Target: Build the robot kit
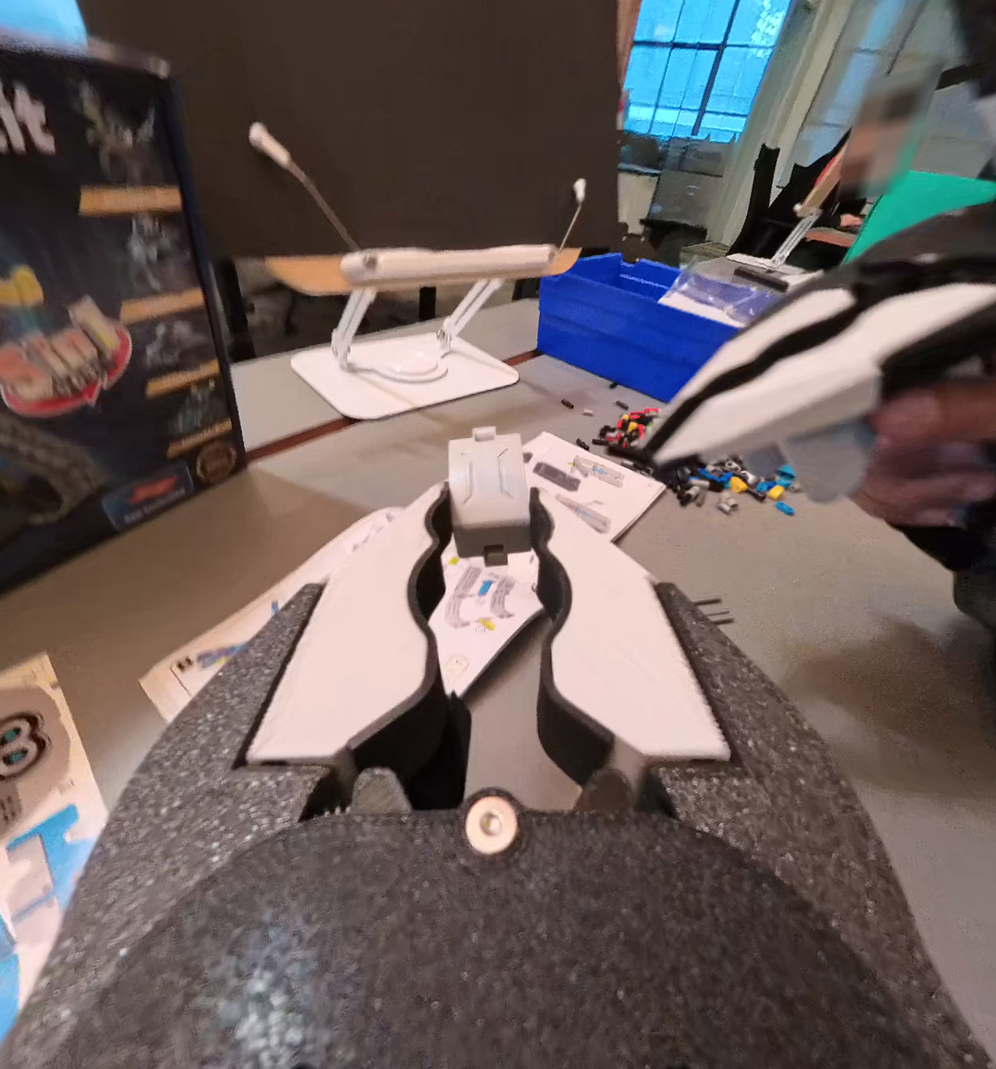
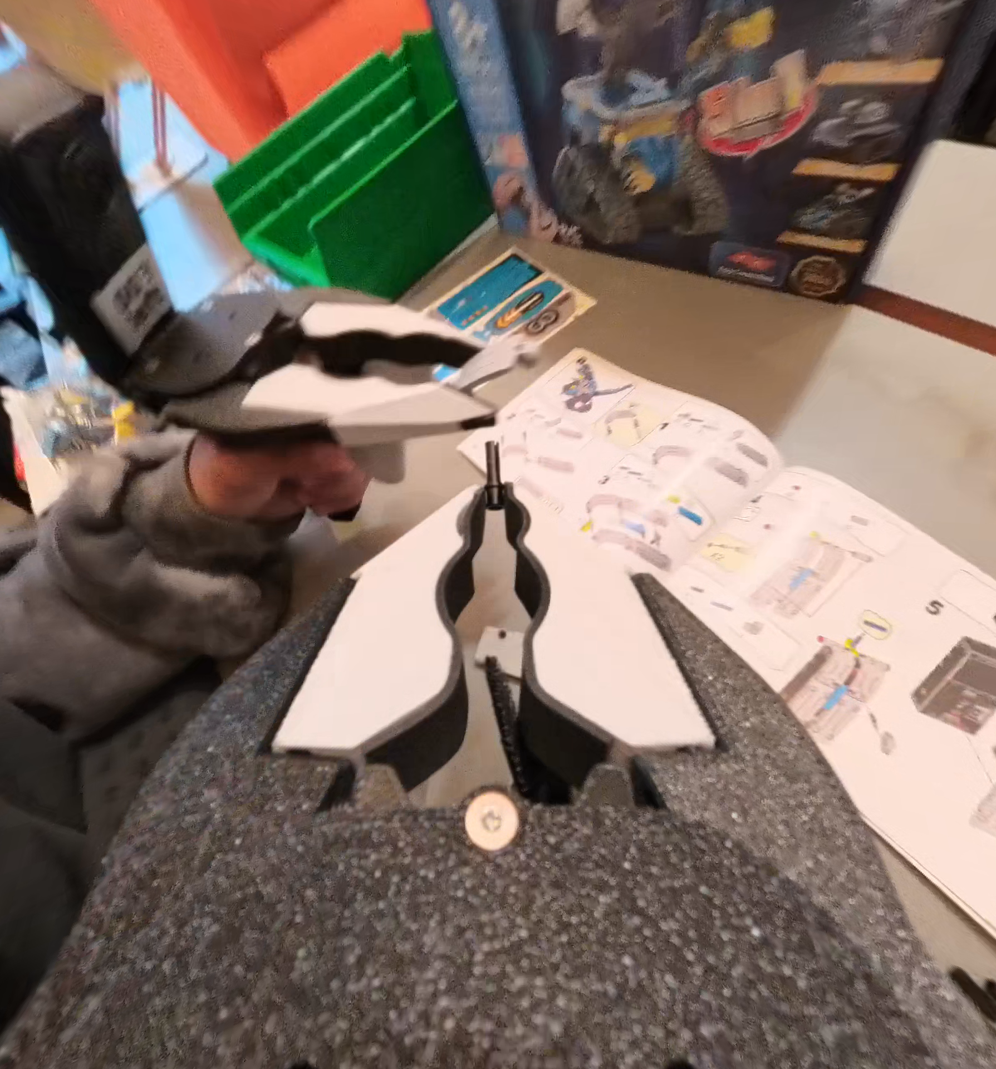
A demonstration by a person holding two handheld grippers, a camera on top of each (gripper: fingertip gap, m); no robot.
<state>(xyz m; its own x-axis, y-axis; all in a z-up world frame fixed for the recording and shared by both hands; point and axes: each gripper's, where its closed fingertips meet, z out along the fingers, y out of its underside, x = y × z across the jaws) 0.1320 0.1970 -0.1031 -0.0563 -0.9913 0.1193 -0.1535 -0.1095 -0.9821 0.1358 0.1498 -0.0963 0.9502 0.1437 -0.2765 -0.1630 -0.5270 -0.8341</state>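
My left gripper point(image 1: 488, 509) is shut on a light grey plastic block point(image 1: 487, 491) and holds it above the open instruction booklet point(image 1: 599, 486). It also shows in the right wrist view point(image 2: 472, 376), with the grey block point(image 2: 492, 361) at its tips. My right gripper point(image 2: 492, 502) is shut on a small black pin point(image 2: 492, 471) that sticks up past the fingertips. In the left wrist view my right gripper point(image 1: 666, 448) hangs just over a pile of small coloured parts point(image 1: 709, 463).
A dark toy kit box point(image 1: 79, 301) stands at the left. A white stand point(image 1: 414, 347) and a blue bin point(image 1: 617, 324) sit behind. A sticker sheet point(image 2: 513, 298), green bins point(image 2: 368, 185) and a person's hand in a grey sleeve point(image 2: 137, 520) show in the right wrist view. My hands' fingertips stand some 5 cm from each other.
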